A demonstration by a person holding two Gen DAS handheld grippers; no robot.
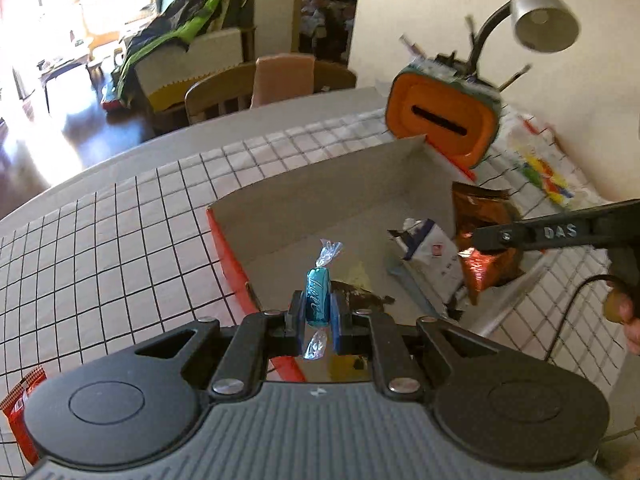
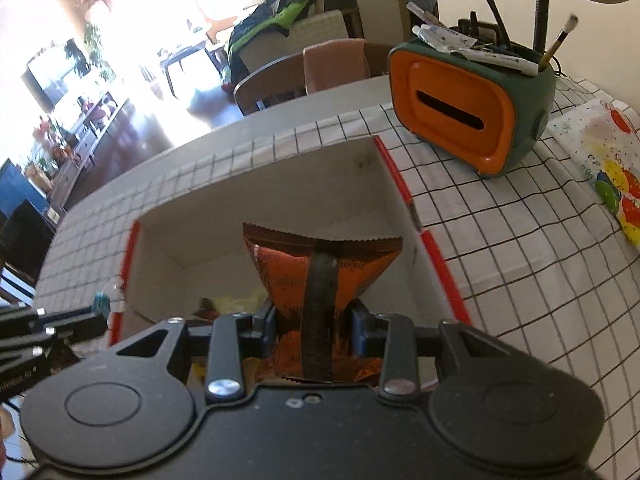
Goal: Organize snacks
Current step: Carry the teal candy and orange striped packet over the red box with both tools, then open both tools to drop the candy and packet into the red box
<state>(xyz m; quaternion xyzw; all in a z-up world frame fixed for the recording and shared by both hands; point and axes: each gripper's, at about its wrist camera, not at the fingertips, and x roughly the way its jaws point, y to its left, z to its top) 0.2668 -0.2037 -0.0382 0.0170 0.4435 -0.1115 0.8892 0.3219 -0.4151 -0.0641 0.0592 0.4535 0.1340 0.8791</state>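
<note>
My left gripper [image 1: 317, 312] is shut on a blue wrapped candy [image 1: 317, 295] and holds it upright over the near left edge of an open cardboard box [image 1: 280, 196] with red outer sides. My right gripper [image 2: 314, 322] is shut on an orange foil snack bag [image 2: 288, 276] and holds it above the box [image 2: 224, 200]; from the left wrist view the bag [image 1: 486, 236] hangs over the box's right part with the right gripper [image 1: 476, 240] on it. Other wrapped snacks [image 1: 428, 252] lie inside the box. The left gripper with the candy shows at the left edge of the right wrist view [image 2: 100, 306].
An orange and green pen holder [image 2: 472, 108] with brushes stands behind the box on the checked tablecloth [image 1: 120, 232]. A desk lamp [image 1: 540, 12] stands by it. A colourful napkin pack [image 2: 604, 172] lies at the right. A red snack packet [image 1: 22, 412] lies at the near left. Chairs [image 1: 260, 84] stand beyond the table.
</note>
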